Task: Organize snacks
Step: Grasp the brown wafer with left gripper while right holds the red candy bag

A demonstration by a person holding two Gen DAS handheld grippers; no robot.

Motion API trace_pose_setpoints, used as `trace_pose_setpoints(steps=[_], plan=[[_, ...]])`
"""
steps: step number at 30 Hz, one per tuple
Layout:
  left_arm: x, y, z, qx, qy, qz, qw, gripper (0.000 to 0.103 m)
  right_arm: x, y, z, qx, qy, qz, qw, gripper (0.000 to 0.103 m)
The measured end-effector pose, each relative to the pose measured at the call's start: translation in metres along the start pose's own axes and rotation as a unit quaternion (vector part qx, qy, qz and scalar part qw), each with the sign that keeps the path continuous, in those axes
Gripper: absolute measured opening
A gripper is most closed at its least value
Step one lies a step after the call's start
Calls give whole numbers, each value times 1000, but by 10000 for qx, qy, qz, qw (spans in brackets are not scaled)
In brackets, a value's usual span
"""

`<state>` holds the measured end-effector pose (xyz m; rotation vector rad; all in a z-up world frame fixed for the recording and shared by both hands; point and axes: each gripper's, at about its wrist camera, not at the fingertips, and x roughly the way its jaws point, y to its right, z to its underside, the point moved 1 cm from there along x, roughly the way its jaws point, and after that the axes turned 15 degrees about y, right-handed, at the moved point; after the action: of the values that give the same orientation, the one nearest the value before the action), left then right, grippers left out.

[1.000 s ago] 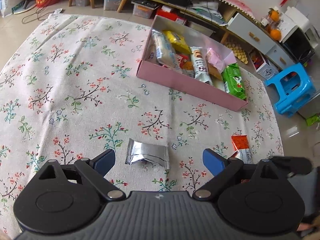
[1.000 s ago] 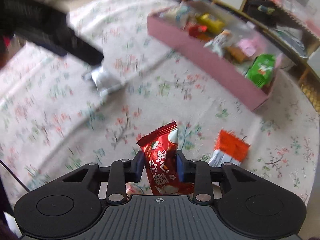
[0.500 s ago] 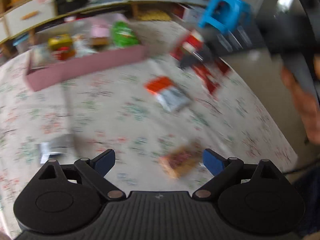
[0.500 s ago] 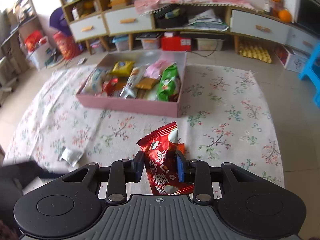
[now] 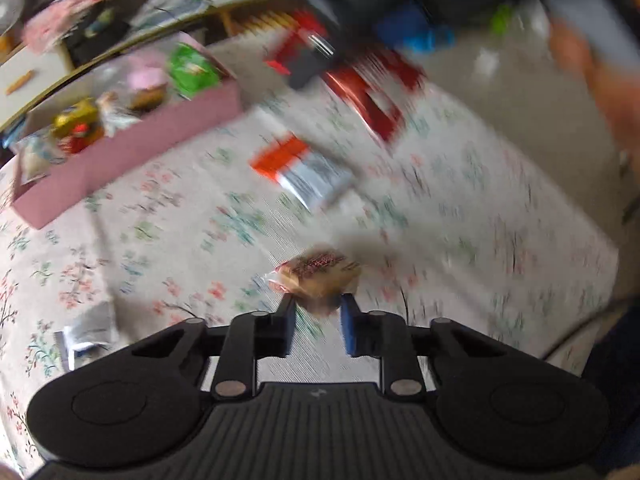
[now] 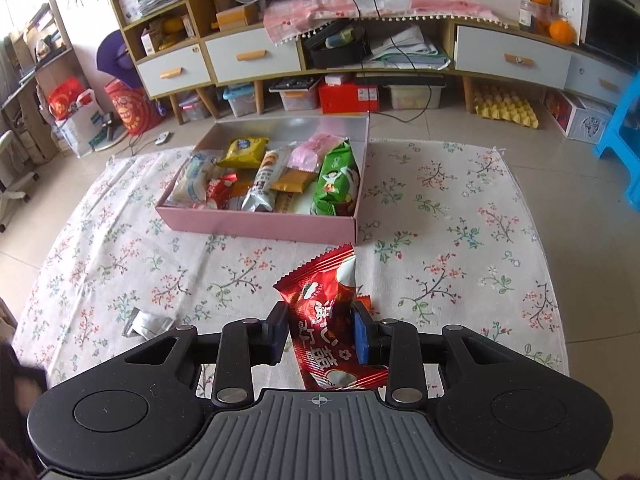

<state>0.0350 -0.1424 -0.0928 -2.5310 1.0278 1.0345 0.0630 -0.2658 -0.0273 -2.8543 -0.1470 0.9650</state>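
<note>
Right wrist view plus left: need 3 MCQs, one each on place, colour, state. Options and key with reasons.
1. Where does the silver packet lie?
A. inside the box
B. on the floral cloth, left of the right gripper
C. on the blue stool

2. What colour is the box that holds the snacks?
A. pink
B. green
C. black

3. What is the left gripper doing?
A. wide open over bare cloth
B. closing on a tan wrapped snack
C. gripping the silver packet

Key:
1 B, the packet rests on the cloth at lower left, outside the box.
2 A, its front wall is pink.
3 B, its jaws have just been closing and the snack's near end sits between the pads.
</note>
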Motion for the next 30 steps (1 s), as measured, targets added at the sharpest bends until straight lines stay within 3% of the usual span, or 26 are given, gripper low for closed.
trace_pose_setpoints(steps=[6,9,14,20,21,23,24,25,30], plan=[[-15,-19,-12,-395,320,-160,9986,11,0,2,-1,50,22,-7,10000,31],[-18,-21,-13,-452,341,-188,9982,0,0,2,-1,64,29,-16,10000,31],[-20,-22,-16,-505,462,-177,9975,0,-1,-1,-1,37,51,-58,10000,31],[-14,-20,-11,-396,267,-175,9987,1,-1,-2,-1,33,58,-56,10000,31],[-14,-19,-11,-397,270,-74,9988,5,-1,-2,-2,39,62,-58,10000,31],[-12,-14,-10,-457,207,189,9986,31,-1,-3,-2,45,72,-54,9999,31],[-9,-11,-8,-489,133,277,9983,61,0,-3,-2,37,74,-53,10000,31],[-7,-7,-6,-483,94,264,9984,78,-1,-3,-2,37,70,-54,10000,31],[3,10,1,-136,-7,220,9997,74,-2,-3,-3,39,85,-60,9999,31]])
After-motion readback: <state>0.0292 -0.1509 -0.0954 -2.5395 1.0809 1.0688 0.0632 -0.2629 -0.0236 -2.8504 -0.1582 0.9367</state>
